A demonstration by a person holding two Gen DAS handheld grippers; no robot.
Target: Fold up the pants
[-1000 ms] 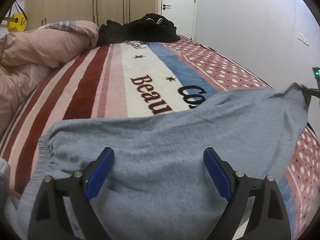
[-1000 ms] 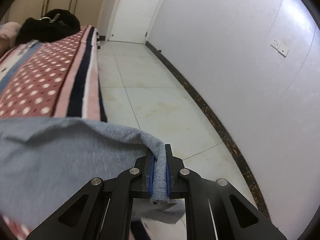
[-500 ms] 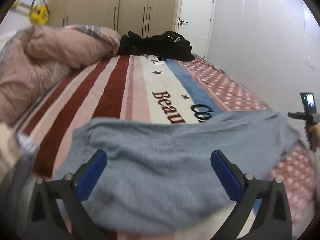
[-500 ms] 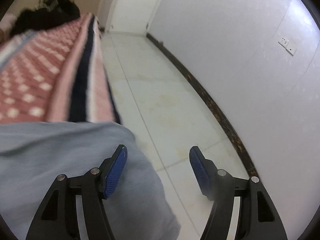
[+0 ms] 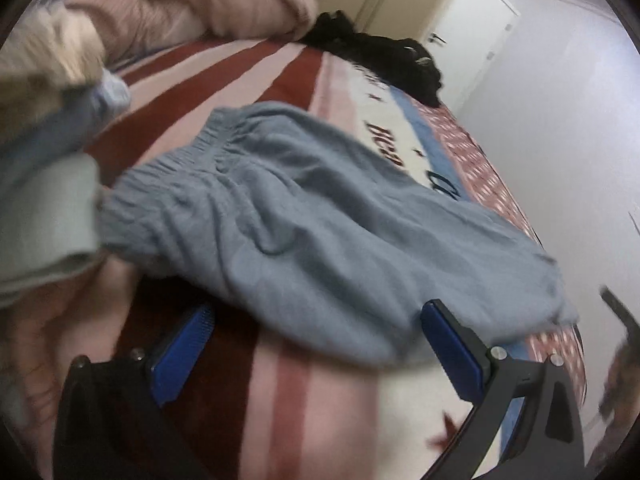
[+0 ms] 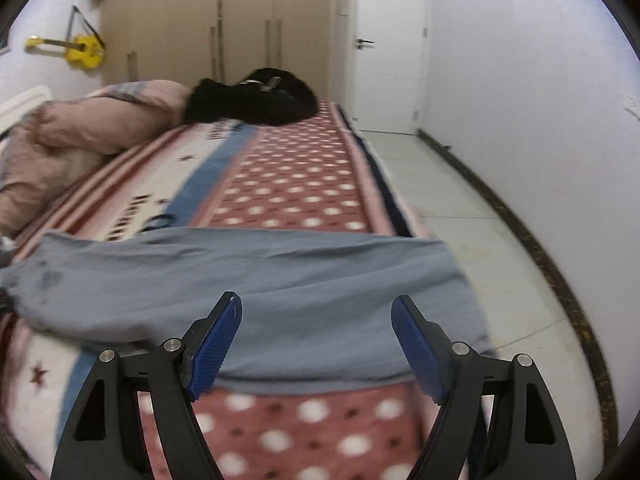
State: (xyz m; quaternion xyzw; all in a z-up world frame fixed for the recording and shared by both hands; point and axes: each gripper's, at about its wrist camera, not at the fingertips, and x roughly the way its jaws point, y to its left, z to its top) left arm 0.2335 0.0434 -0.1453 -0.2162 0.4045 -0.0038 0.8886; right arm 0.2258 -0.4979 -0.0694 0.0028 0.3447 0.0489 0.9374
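grey pants (image 6: 256, 276) lie across the blanket (image 6: 296, 184); black clothes (image 6: 252, 104) far off; left gripper (image 5: 316, 344) and right gripper (image 6: 316, 340) jaws apart, empty.

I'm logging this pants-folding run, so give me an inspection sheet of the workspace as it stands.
Surface: bed blanket, striped and dotted, with lettering.
Job's things: grey-blue pants lying across the blanket, wrinkled, one end over the bed's edge; no gripper holds them.
Clutter: black clothes at the far end; pink duvet; blurred pale clothes beside the waistband.
Grippers: left gripper open; right gripper open, above the pants.
Cables: nothing seen.
Surroundings: wardrobe, white door, yellow guitar, tiled floor.
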